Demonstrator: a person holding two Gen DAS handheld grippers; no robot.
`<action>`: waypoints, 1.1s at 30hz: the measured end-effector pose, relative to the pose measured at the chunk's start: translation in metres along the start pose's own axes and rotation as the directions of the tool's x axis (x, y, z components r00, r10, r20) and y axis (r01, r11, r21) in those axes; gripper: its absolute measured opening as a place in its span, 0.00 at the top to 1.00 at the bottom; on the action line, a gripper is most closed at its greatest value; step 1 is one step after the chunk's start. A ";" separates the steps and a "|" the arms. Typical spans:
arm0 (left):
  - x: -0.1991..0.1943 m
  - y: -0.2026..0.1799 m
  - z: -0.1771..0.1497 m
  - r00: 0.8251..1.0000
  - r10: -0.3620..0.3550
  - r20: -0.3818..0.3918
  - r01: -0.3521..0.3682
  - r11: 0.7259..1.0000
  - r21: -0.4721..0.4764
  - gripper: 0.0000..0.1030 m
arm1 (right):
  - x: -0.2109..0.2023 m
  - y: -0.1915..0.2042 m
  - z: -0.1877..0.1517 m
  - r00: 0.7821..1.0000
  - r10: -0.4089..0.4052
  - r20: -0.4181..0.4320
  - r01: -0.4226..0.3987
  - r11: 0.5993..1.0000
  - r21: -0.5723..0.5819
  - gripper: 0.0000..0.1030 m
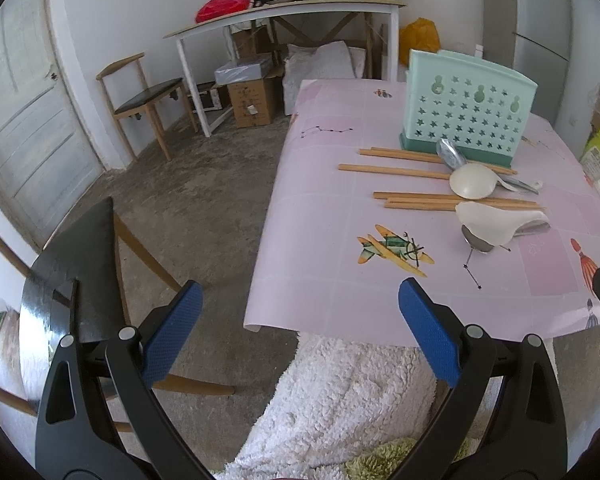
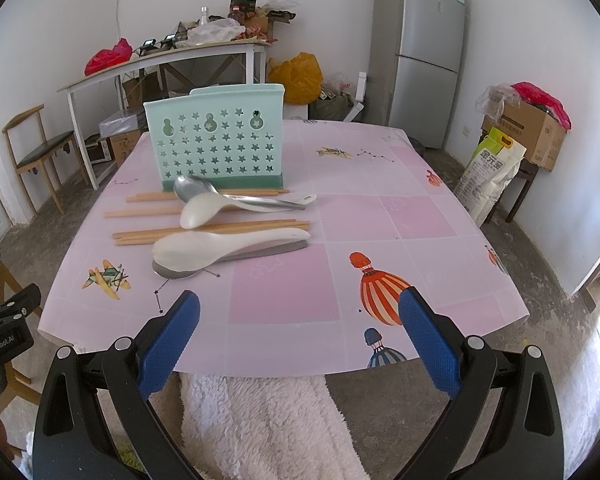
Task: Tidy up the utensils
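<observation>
Utensils lie on your pink tablecloth (image 2: pixel 380 216): wooden chopsticks (image 2: pixel 148 236), two white spoons (image 2: pixel 204 248) and two metal spoons (image 2: pixel 192 188), piled just before the upright mint utensil holder (image 2: pixel 216 140). Your left gripper (image 1: pixel 300 316) and right gripper (image 2: pixel 300 320) hover at the near table edge, fingers wide apart, holding nothing.

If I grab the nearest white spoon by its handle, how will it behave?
The white spoon looks like smooth, glossy plastic, so probably light and slippery between the pads. It rests on a metal spoon, so it may rock or drag that one. Its handle looks stiff.
</observation>
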State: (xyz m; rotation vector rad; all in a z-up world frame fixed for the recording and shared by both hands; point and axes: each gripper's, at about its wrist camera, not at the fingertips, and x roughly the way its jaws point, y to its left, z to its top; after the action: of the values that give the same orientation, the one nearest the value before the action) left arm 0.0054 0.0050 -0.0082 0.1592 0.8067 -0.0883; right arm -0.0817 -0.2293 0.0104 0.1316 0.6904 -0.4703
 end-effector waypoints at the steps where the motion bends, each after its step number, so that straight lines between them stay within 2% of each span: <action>1: 0.001 -0.001 0.000 1.000 -0.003 -0.001 0.003 1.000 0.008 0.08 | 0.000 0.001 0.001 1.000 0.000 0.001 0.000 1.000 -0.001 0.06; 5: 0.006 -0.003 0.005 0.998 -0.055 0.001 0.055 0.998 0.034 0.08 | 0.002 -0.001 0.002 1.000 -0.004 0.011 0.004 1.000 -0.012 0.06; 8: 0.011 -0.004 0.013 0.989 -0.149 -0.006 0.149 0.988 0.039 0.08 | 0.009 -0.006 0.003 0.999 -0.008 0.032 0.009 1.000 -0.025 0.06; 12: 0.019 -0.005 0.023 0.955 -0.295 0.026 0.295 0.956 -0.003 0.08 | 0.018 -0.009 0.006 0.998 0.004 0.055 -0.002 0.999 -0.047 0.06; 14: 0.025 -0.006 0.029 0.943 -0.330 0.039 0.331 0.943 -0.029 0.08 | 0.023 -0.014 0.008 0.995 0.071 0.064 -0.068 0.997 -0.047 0.06; 17: 0.038 -0.013 0.037 0.924 -0.382 0.024 0.383 0.921 -0.066 0.08 | 0.031 -0.018 0.009 0.991 0.119 0.064 -0.118 0.992 -0.034 0.06; 24: 0.065 -0.049 0.054 0.838 -0.545 -0.002 0.545 0.838 -0.022 0.08 | 0.058 -0.020 0.009 0.990 0.143 0.006 -0.142 0.990 -0.020 0.06; 25: 0.068 -0.054 0.056 0.831 -0.556 -0.009 0.556 0.831 -0.020 0.09 | 0.062 -0.021 0.009 0.989 0.147 -0.005 -0.147 0.989 -0.014 0.06; 27: 0.078 -0.063 0.060 0.806 -0.591 -0.036 0.590 0.807 -0.027 0.28 | 0.071 -0.024 0.008 0.987 0.156 -0.027 -0.156 0.988 -0.001 0.06; 28: 0.084 -0.066 0.060 0.798 -0.601 -0.055 0.600 0.799 -0.035 0.30 | 0.075 -0.025 0.008 0.987 0.158 -0.038 -0.158 0.987 0.005 0.06; 30: 0.096 -0.070 0.062 0.771 -0.630 -0.092 0.626 0.776 -0.071 0.44 | 0.083 -0.028 0.008 0.985 0.163 -0.056 -0.162 0.987 0.015 0.06; 33: 0.111 -0.073 0.062 0.739 -0.659 -0.137 0.649 0.752 -0.115 0.54 | 0.092 -0.030 0.008 0.983 0.168 -0.073 -0.166 0.986 0.026 0.06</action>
State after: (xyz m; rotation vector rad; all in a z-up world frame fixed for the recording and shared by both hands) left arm 0.1159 -0.0803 -0.0540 -0.1905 1.0083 -0.7344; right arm -0.0290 -0.2924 -0.0417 0.2248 0.7419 -0.3123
